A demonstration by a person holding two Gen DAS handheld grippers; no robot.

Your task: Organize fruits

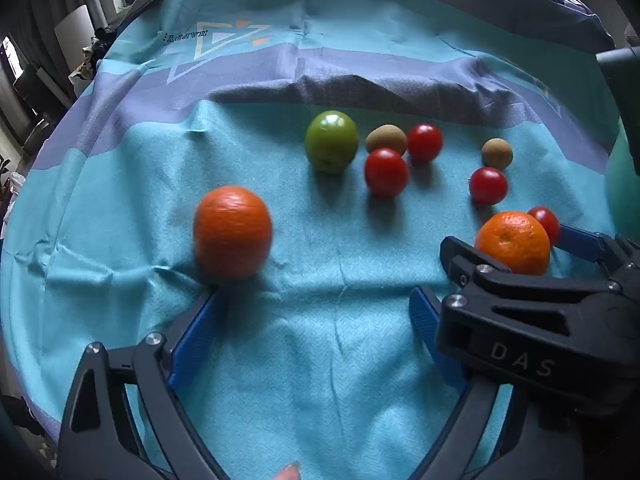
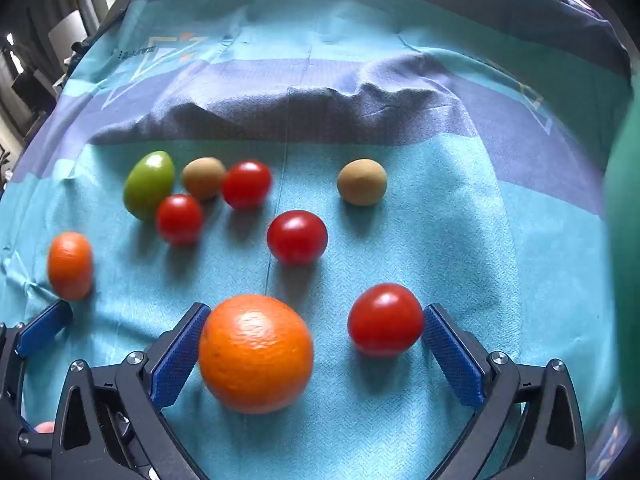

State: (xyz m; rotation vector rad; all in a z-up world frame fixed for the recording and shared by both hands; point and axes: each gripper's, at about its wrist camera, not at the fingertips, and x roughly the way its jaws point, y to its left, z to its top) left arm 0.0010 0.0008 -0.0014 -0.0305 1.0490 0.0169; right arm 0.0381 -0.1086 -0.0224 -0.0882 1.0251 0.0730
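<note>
right gripper (image 2: 312, 340) is spread wide, blue pads low on the cloth. the near orange (image 2: 256, 354) sits between them, touching or just off the left pad (image 2: 180, 356); a red tomato (image 2: 385, 319) sits just inside the right pad, contact hard to judge. nothing is pinched.

left gripper (image 1: 316, 312) is also spread wide and holds nothing. the far orange (image 1: 232, 232) sits just beyond its left pad tip (image 1: 196, 332), slightly blurred. its right pad is partly hidden behind the right gripper's black body (image 1: 540, 320), which crosses that corner and reads "das".

further out on the teal cloth (image 1: 320, 360): green fruit (image 1: 331, 146), brown fruit (image 1: 386, 139) beside two tomatoes, one (image 1: 425, 142) touching or overlapping it, the other (image 1: 386, 172) just in front. well to the right sit a second brown fruit (image 1: 497, 153) and another tomato (image 1: 488, 186).

in the left wrist view the tomato by the right gripper is mostly hidden behind the near orange. a green shape (image 2: 624, 260) is cut off at the right edge, can't tell what it is. a fingertip (image 1: 288, 472) shows at the bottom edge.

the cloth print reads "happy" upside down (image 1: 188, 36), smeared and unreadable in the right wrist view.
</note>
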